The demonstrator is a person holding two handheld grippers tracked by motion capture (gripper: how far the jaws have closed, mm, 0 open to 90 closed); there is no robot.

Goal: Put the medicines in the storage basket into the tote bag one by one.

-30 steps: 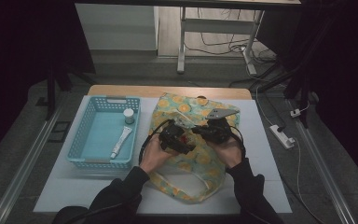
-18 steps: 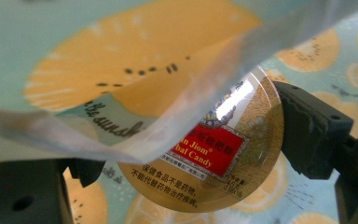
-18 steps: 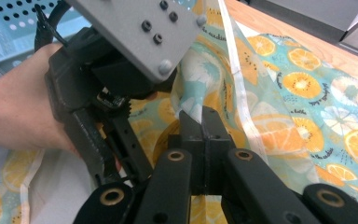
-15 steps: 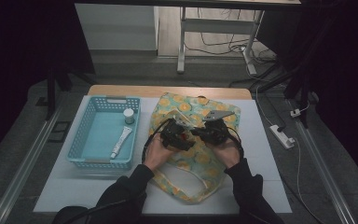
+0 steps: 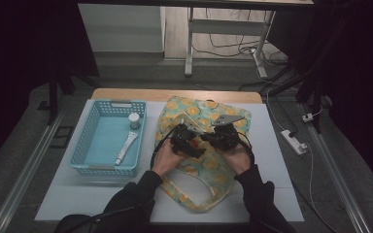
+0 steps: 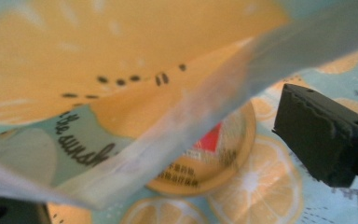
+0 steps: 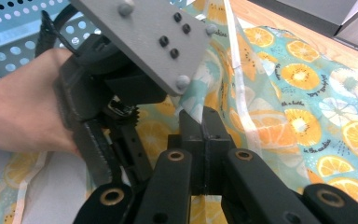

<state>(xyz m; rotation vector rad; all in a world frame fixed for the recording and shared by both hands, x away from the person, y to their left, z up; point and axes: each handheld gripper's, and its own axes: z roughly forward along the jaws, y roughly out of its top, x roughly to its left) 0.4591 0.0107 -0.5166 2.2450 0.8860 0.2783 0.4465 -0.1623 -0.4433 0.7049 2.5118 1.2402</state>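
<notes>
Both grippers sit over the bag [image 5: 201,160] mid-table. Right gripper [image 7: 204,122]: jaws clamped together on the bag's edge strip. Left gripper [image 6: 191,154]: jaws apart around a fold of fabric; its view alone shows a round yellow lid [image 6: 214,154] inside. High view adds a basket [image 5: 85,145] left of the bag holding a tube [image 5: 126,147] and jar [image 5: 134,120]. White table [image 5: 281,160], dark room, cables on floor.

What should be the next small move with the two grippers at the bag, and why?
Probably spread the grippers slightly to widen the bag's mouth. The right gripper is shut on the bag's edge, and the left gripper sits beside it at the fruit-print bag, where a round tin lies under the lifted edge.
</notes>
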